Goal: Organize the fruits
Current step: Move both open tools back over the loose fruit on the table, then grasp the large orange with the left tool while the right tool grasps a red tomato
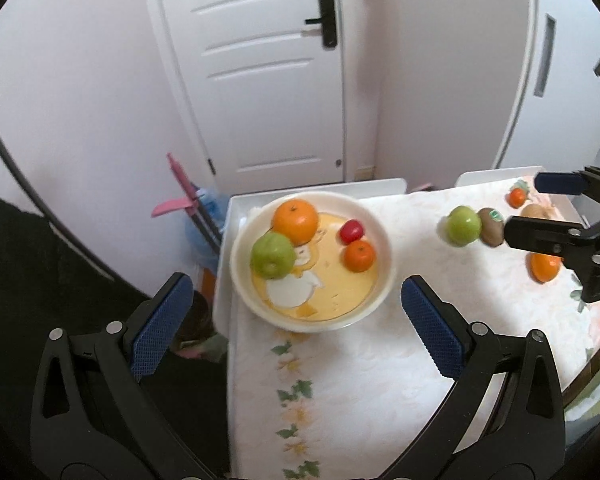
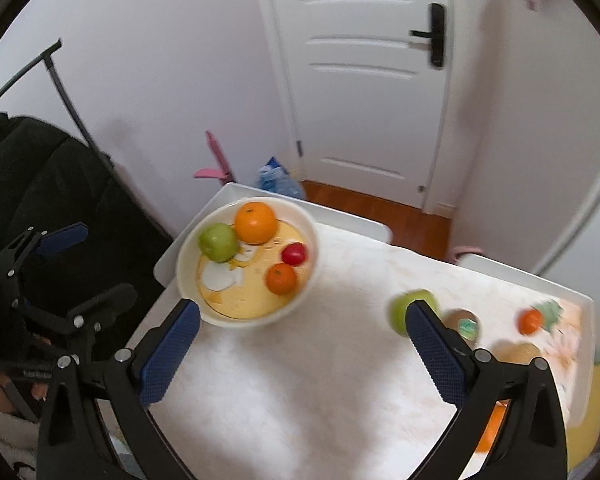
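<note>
A white bowl (image 1: pixel 384 264) (image 2: pixel 308 284) with a yellow duck picture holds a green apple (image 1: pixel 272 256) (image 2: pixel 218 242), a large orange (image 1: pixel 296 220) (image 2: pixel 256 222), a small orange (image 1: pixel 359 255) (image 2: pixel 281 278) and a red fruit (image 1: pixel 351 231) (image 2: pixel 294 254). On the tablecloth to the right lie a second green apple (image 1: pixel 462 225) (image 2: pixel 400 312), a kiwi (image 1: pixel 492 226) (image 2: pixel 466 324), a small orange (image 1: pixel 517 197) (image 2: pixel 531 321), a brown fruit (image 1: pixel 534 211) (image 2: pixel 518 354) and an orange (image 1: pixel 544 267) (image 2: pixel 490 428). My left gripper (image 1: pixel 296 324) is open and empty in front of the bowl. My right gripper (image 2: pixel 302 348) (image 1: pixel 524 208) is open and empty above the cloth.
The white table (image 1: pixel 228 248) (image 2: pixel 168 268) has a floral cloth (image 1: pixel 340 392) (image 2: pixel 300 380); its left edge drops to the floor. A white door (image 1: pixel 268 72) (image 2: pixel 364 72) stands behind. A pink tool (image 1: pixel 180 196) (image 2: pixel 216 160) and a blue bag (image 2: pixel 278 182) lean by the wall. Dark fabric (image 2: pixel 60 184) lies left.
</note>
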The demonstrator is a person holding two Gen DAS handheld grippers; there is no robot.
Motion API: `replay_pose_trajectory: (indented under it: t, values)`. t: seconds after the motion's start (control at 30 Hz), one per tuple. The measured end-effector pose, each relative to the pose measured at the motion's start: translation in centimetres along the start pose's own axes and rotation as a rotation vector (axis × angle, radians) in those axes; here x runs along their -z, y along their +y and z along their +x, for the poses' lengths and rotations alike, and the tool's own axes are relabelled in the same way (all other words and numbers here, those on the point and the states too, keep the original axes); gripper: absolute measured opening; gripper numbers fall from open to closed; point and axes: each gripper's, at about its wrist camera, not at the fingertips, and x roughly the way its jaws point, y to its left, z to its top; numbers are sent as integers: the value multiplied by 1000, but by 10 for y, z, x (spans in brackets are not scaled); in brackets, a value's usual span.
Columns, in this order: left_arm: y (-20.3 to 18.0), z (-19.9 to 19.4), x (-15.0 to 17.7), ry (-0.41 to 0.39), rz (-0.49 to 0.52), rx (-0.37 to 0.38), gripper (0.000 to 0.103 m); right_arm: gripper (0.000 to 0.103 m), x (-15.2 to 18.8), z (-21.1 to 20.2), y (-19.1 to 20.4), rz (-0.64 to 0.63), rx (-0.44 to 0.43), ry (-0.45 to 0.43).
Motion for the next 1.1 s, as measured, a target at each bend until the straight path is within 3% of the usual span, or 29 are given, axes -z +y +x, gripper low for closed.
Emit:
replay_pose_trajectory:
  t: [0.23,0.53,0.83,1.1]
  values:
    - [-57,-12,-7,-25,40,43,103,103,37,-52,-54,78,127,-50]
    - [-156,-21,-6,-27,86,92,103,103,92,-101,-140,132,193,-32]
    - [-256,4,9,-21,144,161,103,103,144,-106,-208,68,185,23]
    - [-317,43,27,11,223,213,103,101,174,-82,-246,-5,159,44]
